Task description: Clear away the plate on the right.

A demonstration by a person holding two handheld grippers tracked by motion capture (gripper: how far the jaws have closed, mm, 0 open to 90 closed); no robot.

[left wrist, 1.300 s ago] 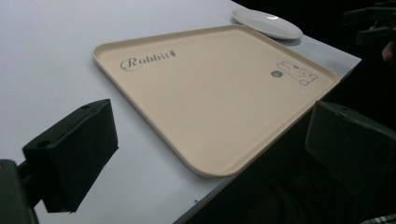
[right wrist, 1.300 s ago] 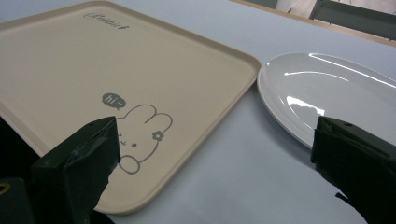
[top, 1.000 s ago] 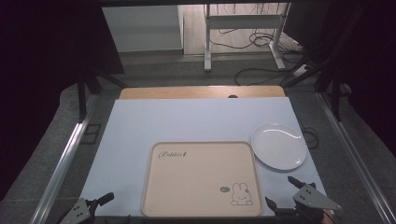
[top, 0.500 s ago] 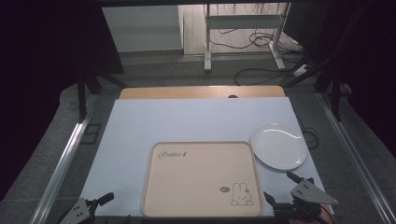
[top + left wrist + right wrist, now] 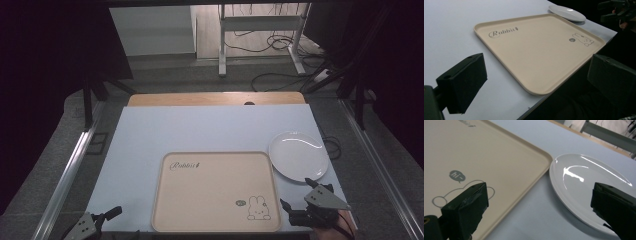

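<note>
A beige tray (image 5: 215, 192) with a rabbit drawing lies at the front middle of the pale blue table top (image 5: 200, 130). A white plate (image 5: 299, 155) rests empty just right of it, almost touching its far right corner. My right gripper (image 5: 296, 193) hovers open near the table's front right, between the tray's right rim (image 5: 524, 182) and the plate (image 5: 584, 185). My left gripper (image 5: 102, 220) is open at the front left corner. Its jaws (image 5: 537, 72) frame the tray's (image 5: 536, 50) near corner, with nothing between them. The plate (image 5: 567, 12) lies beyond.
A wooden strip (image 5: 215, 98) runs along the table's far edge. Metal rails (image 5: 70, 170) flank both sides. Behind the table, cables (image 5: 280, 45) lie on the floor by a stand's legs. The person's other hand and gripper (image 5: 619, 12) show at the left gripper view's top right.
My right gripper has crept a little forward and left, toward the gap between tray and plate. The left gripper, tray and plate have not moved.
</note>
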